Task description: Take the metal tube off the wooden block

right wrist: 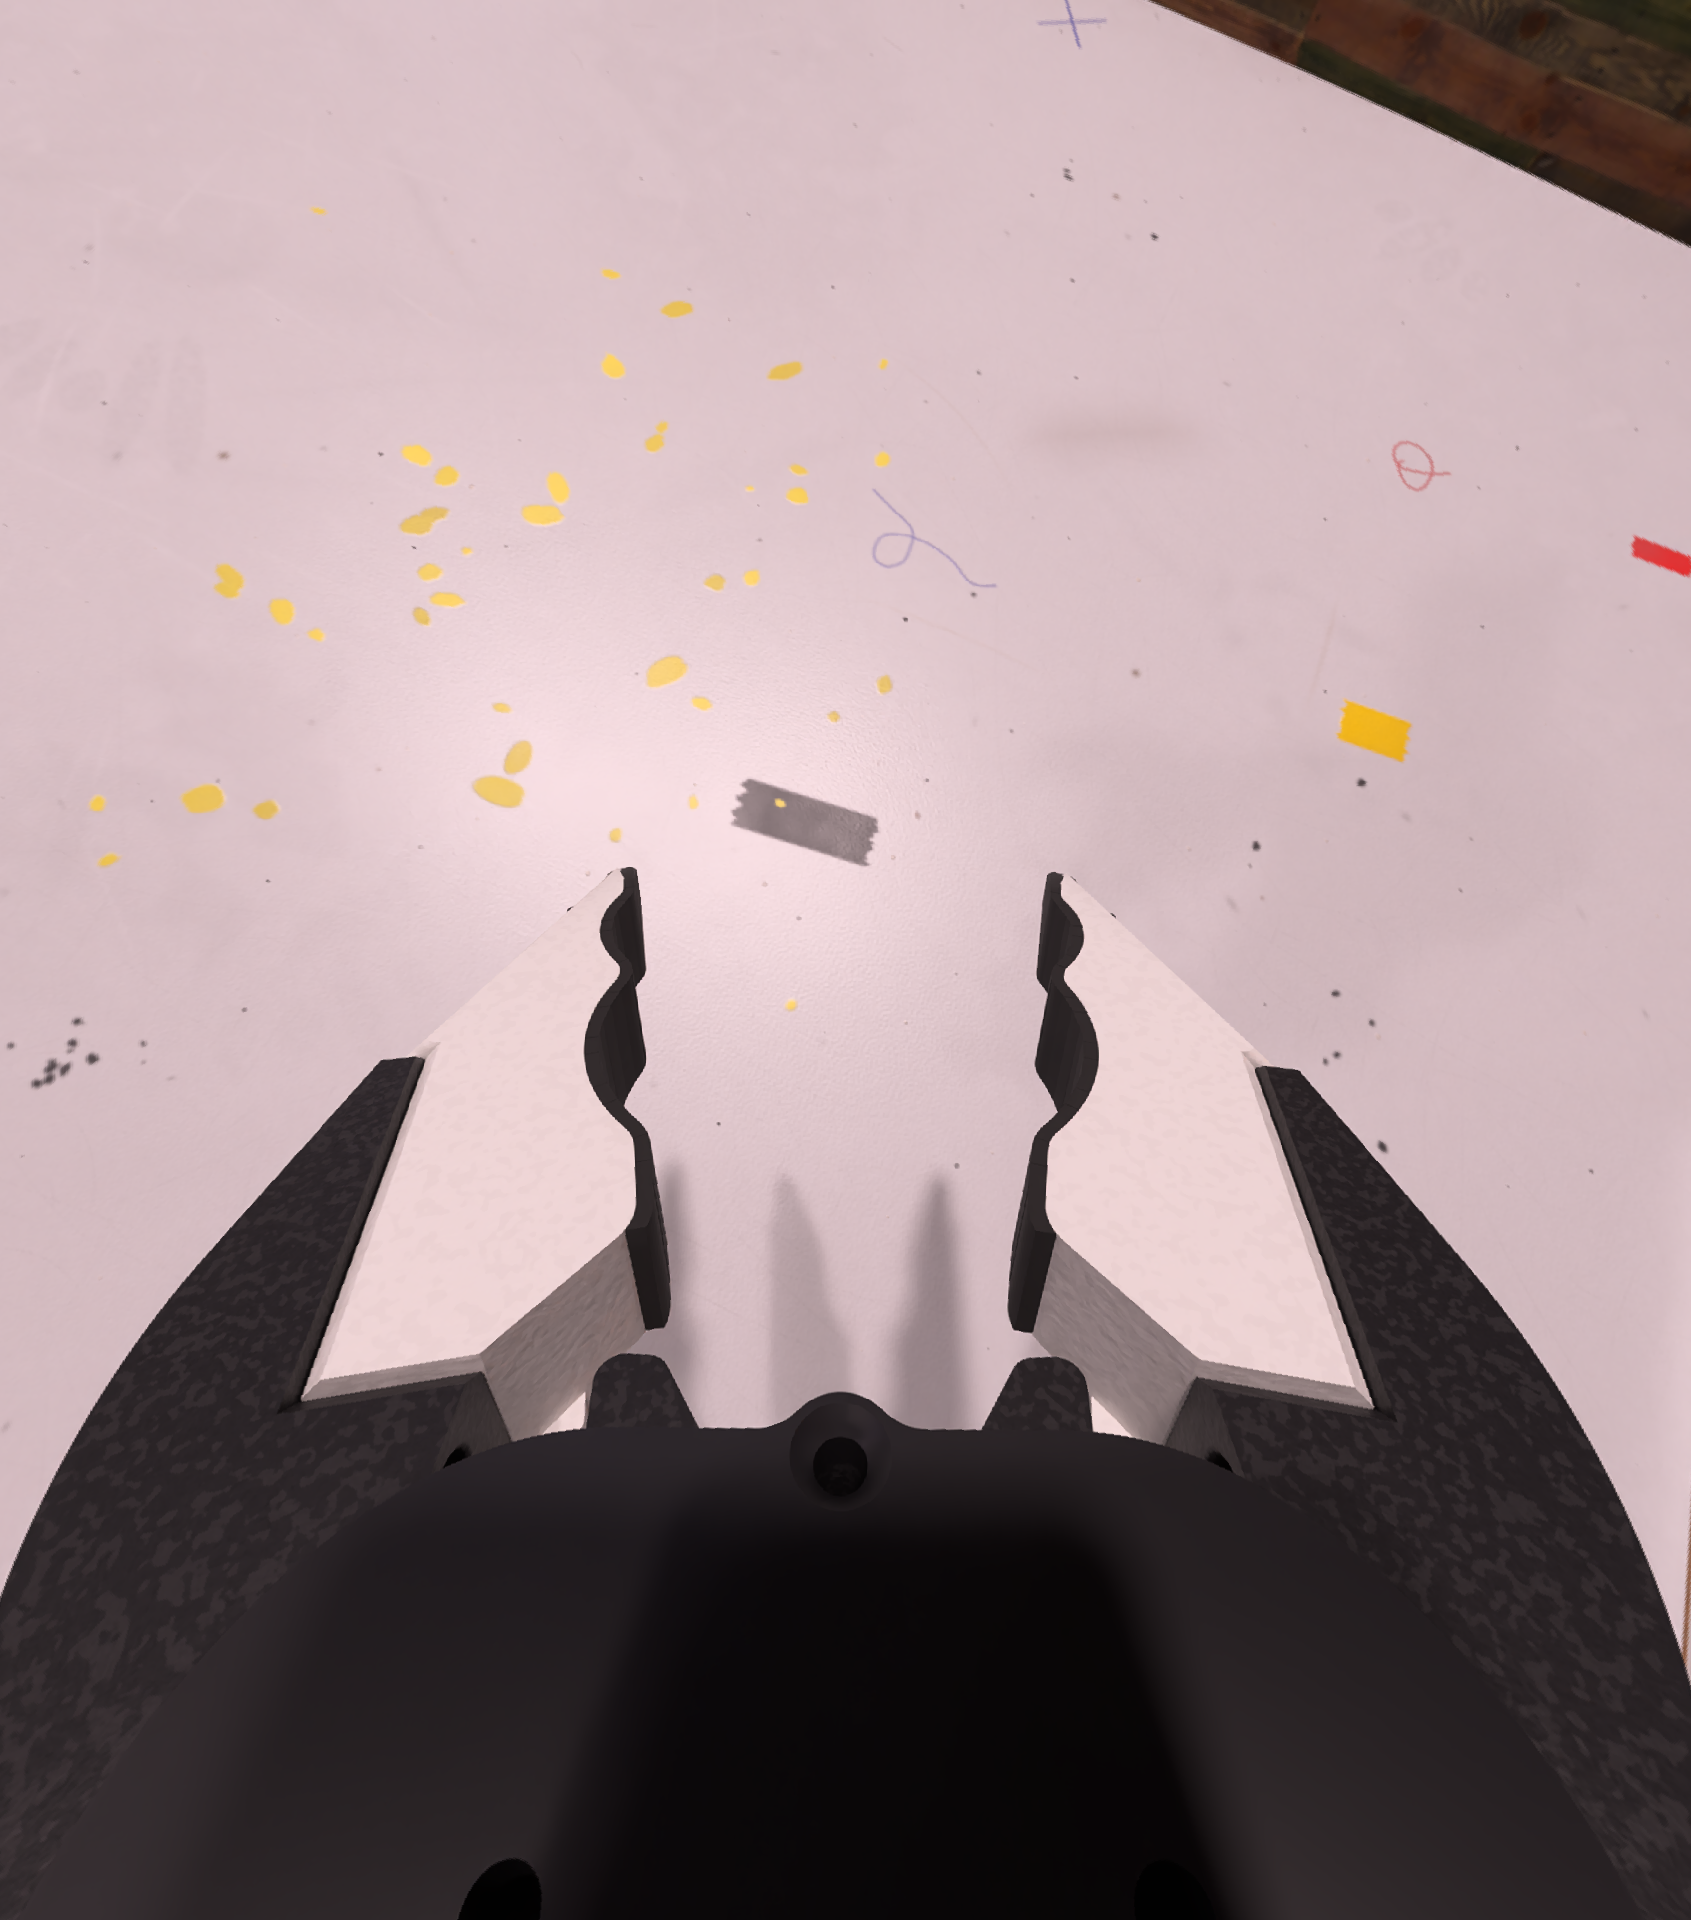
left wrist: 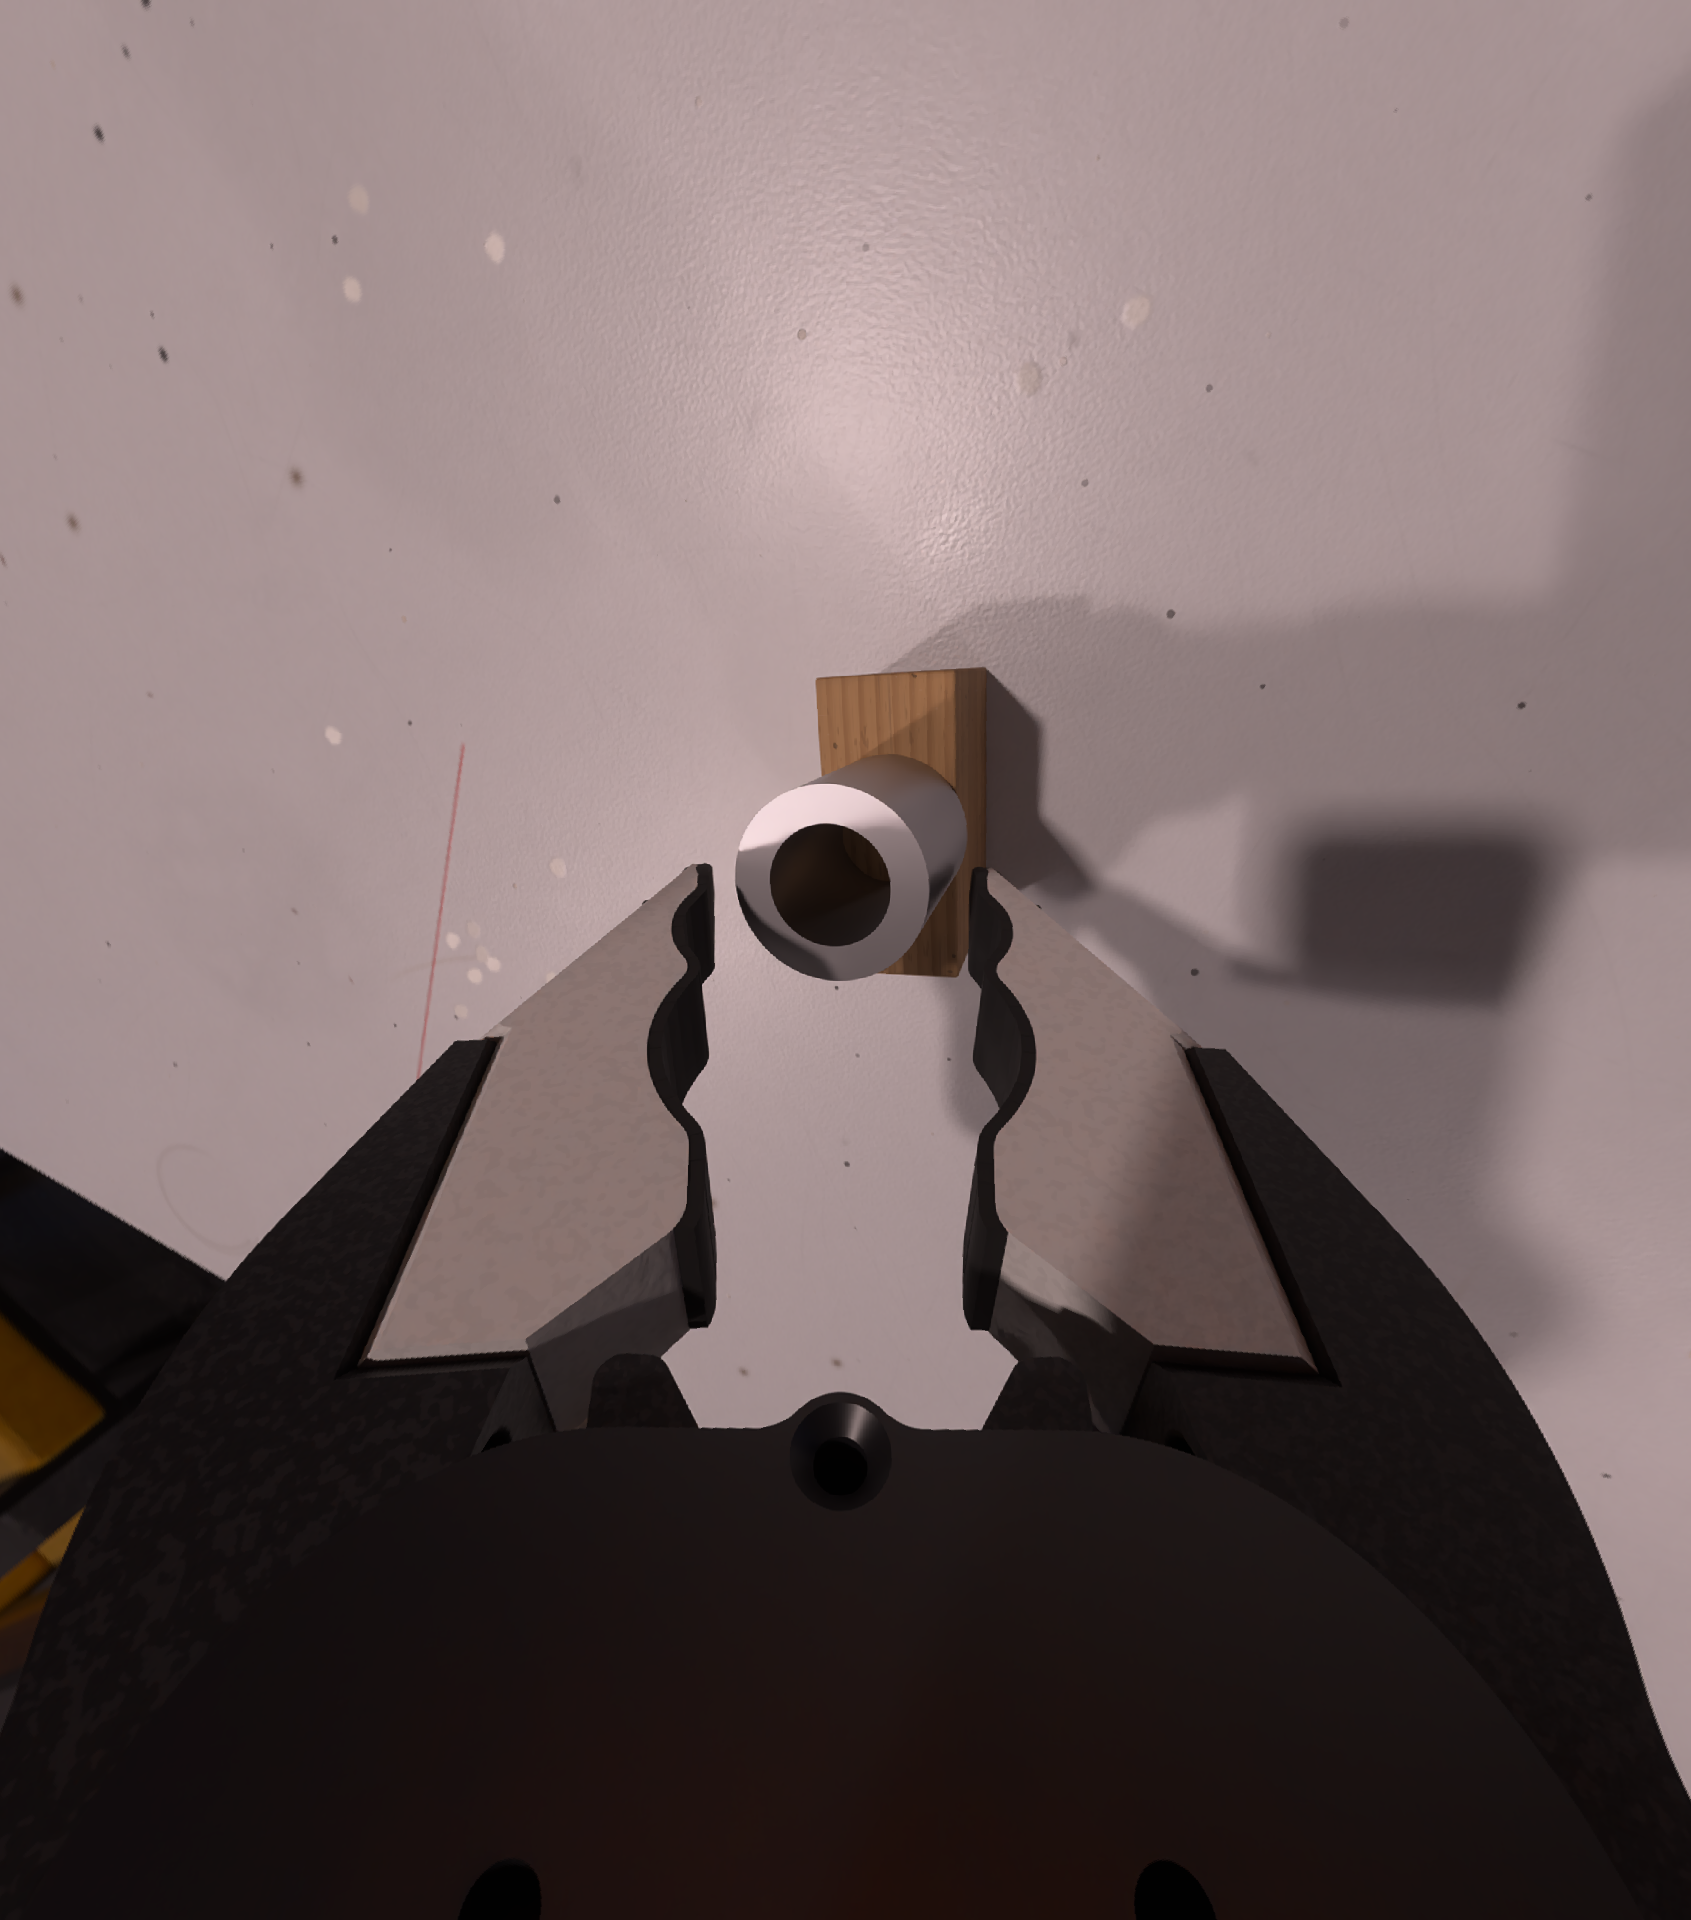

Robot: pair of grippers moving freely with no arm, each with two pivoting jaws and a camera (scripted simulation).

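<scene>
The left claw (left wrist: 841,914) hangs spread above the upright metal tube (left wrist: 846,878) on its wooden block (left wrist: 908,727), seemingly lined up to straddle it, while the right claw (right wrist: 841,914), also spread, waits over bare tabletop (right wrist: 1236,312)

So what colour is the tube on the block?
Silvery grey metal, dark inside: the tube shows best in the left wrist view.

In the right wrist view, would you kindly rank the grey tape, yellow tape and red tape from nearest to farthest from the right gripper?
From the right gripper, which is open:
1. Grey tape: just ahead of the fingertips, near centre.
2. Yellow tape: farther out, to the right.
3. Red tape: farthest, far right and farther up the table.
</scene>
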